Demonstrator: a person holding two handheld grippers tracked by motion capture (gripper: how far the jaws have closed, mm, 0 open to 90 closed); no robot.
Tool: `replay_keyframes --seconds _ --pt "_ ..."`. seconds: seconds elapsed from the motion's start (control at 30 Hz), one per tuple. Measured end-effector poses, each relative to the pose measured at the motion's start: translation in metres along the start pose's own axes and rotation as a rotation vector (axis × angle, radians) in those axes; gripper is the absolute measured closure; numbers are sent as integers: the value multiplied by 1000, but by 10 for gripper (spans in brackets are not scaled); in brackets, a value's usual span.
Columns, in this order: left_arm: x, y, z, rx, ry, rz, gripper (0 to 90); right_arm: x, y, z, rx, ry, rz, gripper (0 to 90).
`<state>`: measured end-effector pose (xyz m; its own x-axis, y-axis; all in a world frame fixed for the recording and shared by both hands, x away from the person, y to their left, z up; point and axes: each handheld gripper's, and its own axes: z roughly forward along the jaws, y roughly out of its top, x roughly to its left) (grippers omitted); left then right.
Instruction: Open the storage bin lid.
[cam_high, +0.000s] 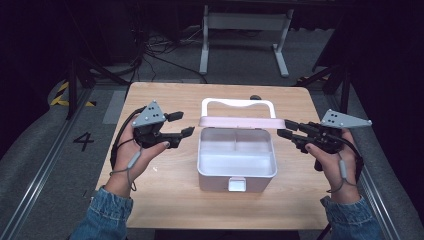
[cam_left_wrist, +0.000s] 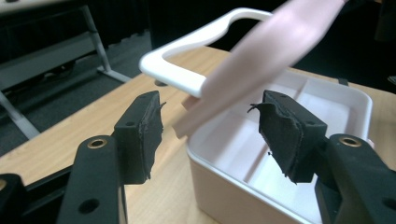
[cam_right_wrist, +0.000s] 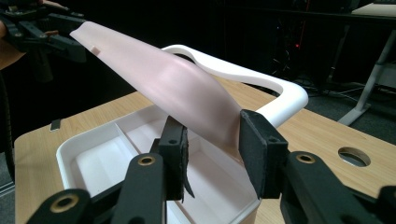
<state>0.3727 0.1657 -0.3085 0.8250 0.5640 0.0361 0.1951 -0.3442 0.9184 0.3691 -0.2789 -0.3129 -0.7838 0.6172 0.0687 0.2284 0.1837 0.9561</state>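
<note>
Right gripper (cam_right_wrist: 212, 154): jaws clamped on pink lid (cam_right_wrist: 187, 88).
Left gripper (cam_left_wrist: 208, 135): jaws wide, holding nothing.
High view: one white box (cam_high: 236, 177), two compartments.

You look down from above the table's near side; each gripper camera sits close, facing inward from opposite ends, both sharing the white box (cam_high: 236, 159) and pink lid (cam_right_wrist: 177, 88).

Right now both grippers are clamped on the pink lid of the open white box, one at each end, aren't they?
Not quite. The right gripper is clamped on the pink lid of the open white box. The left gripper is not: the left gripper view shows its jaws spread wide, pads clear of the lid's end.
</note>
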Motion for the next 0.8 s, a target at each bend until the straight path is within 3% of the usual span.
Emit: replay_keyframes --seconds 0.2,0.4,0.57,0.8 --pt "-11 5 16 -7 -25 19 394 0 0 0 -2 5 5 631" --pt "-15 15 31 -49 -13 24 393 -1 -1 0 -6 10 9 630" --pt "-18 20 43 -52 -16 33 398 -2 -1 0 -4 11 15 625" --pt "-20 26 53 -55 -2 78 442 -2 -2 1 -1 9 17 617"
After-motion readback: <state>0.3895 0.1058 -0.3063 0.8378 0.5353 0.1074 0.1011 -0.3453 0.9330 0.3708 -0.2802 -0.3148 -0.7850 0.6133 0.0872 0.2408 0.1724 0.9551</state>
